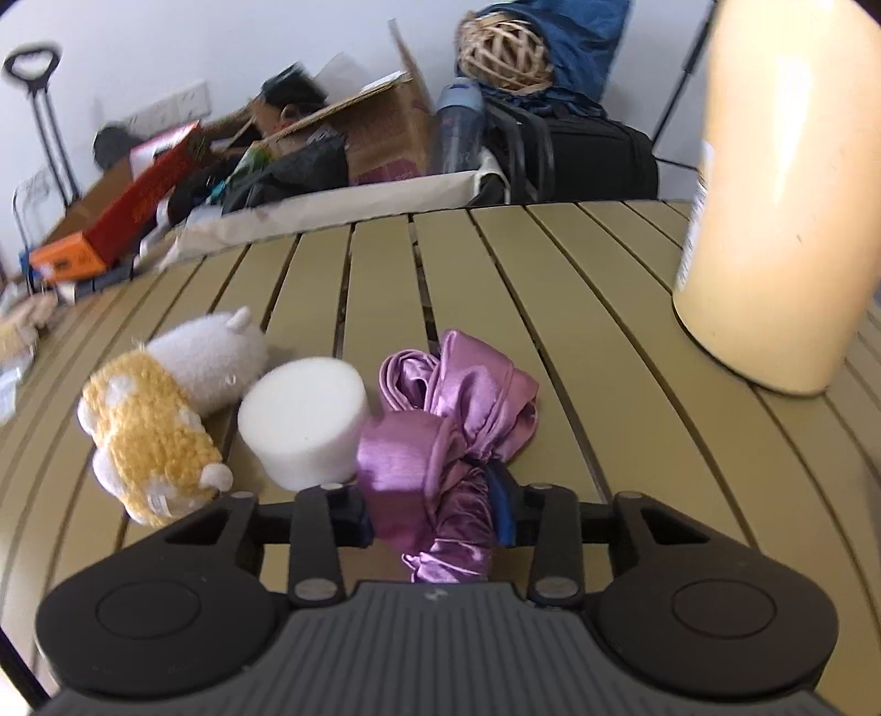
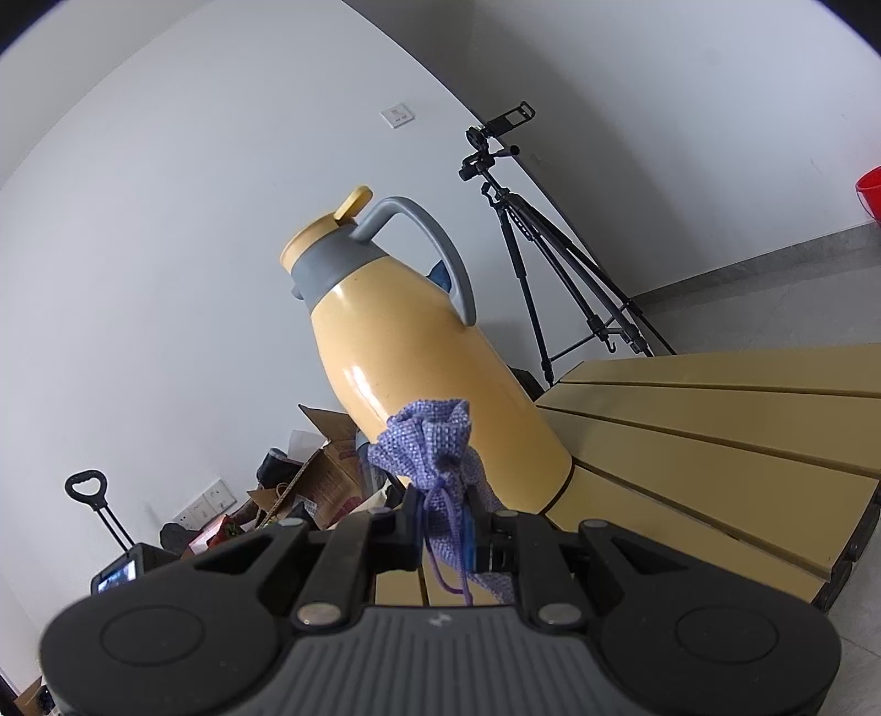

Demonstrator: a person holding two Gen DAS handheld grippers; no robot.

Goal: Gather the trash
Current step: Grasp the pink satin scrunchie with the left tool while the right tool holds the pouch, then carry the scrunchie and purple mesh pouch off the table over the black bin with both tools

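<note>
On the slatted table [image 1: 578, 308] four loose things sit close together, plus one tall jug: one shiny purple satin cloth [image 1: 451, 418], bunched and creased; one white foam cylinder [image 1: 305, 418], smooth and matte, touching the cloth's left side; and two plush toys, a fuzzy white one [image 1: 212, 355] lying behind a woolly yellow one [image 1: 148, 440] with white patches. Both plush toys lie just left of the foam. Down low, the left gripper [image 1: 438, 517] has its two black fingers pinched on the near end of the satin cloth, which bulges out between them. Over to the right stands the one cream-yellow jug [image 2: 435, 374], glossy, rounded, with a grey collar and a grey loop handle and a yellow lid tab. Up goes the right gripper [image 2: 449, 542], off the table, its fingers clamped on one small lilac woven pouch [image 2: 435, 468], coarse knit, gathered at the neck, a purple drawstring dangling. Table slats are olive-tan planks with dark gaps. Behind it: white walls, one black tripod [image 2: 528, 231], a heap of cardboard boxes [image 1: 380, 126], a wicker ball [image 1: 504, 52], a black bag [image 1: 589, 157].
</note>
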